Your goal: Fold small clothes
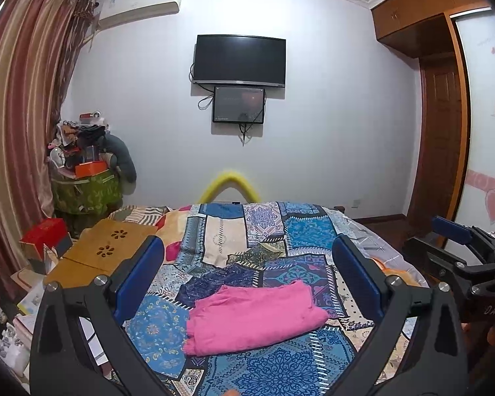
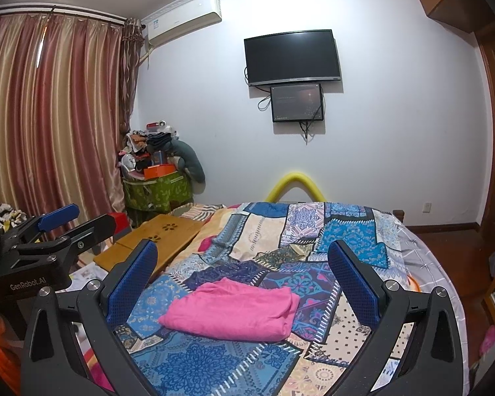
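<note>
A pink garment (image 1: pixel 252 318) lies folded into a compact rectangle on the patchwork bedspread (image 1: pixel 257 227); it also shows in the right wrist view (image 2: pixel 232 310). My left gripper (image 1: pixel 247 247) is open and empty, held above the bed with the garment between and below its blue pads (image 1: pixel 138 277). My right gripper (image 2: pixel 242 247) is open and empty too, hovering over the same garment. Each gripper shows at the edge of the other's view: the right one (image 1: pixel 458 244) on the right, the left one (image 2: pixel 59 227) on the left.
A wooden lap table (image 1: pixel 105 250) lies on the bed's left side, with a red box (image 1: pixel 44 234) beside it. A cluttered green bin (image 1: pixel 85 191) stands by the curtain. A TV (image 1: pixel 239 59) hangs on the far wall. A yellow foam arch (image 1: pixel 229 186) rises behind the bed.
</note>
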Demonstrator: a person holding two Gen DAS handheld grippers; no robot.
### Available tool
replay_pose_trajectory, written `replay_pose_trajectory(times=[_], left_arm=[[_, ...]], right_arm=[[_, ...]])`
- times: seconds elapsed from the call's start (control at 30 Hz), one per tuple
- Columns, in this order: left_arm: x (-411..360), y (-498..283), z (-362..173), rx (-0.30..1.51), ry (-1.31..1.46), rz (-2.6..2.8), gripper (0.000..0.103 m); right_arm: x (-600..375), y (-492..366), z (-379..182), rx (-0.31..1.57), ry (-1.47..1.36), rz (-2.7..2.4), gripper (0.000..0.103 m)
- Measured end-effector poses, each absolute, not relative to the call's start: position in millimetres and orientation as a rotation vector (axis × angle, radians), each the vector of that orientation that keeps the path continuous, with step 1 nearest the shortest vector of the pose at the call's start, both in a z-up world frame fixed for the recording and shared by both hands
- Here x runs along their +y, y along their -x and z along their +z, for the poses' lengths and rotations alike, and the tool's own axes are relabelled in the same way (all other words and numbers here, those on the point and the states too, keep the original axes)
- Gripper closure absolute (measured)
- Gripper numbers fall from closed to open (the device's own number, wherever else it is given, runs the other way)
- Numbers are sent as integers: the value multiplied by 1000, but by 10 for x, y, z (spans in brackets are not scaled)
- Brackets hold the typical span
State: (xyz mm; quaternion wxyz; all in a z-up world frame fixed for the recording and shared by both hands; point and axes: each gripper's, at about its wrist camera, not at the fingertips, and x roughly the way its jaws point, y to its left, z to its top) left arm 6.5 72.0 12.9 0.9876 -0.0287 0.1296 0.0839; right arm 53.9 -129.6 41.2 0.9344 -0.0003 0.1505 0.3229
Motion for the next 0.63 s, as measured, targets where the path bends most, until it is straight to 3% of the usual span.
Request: replay_pose_trajectory(times=[0.63], left_arm=[[699, -123, 126, 285, 59, 147, 0]], right_arm=[[-1297, -563, 362, 324, -17, 658, 0]])
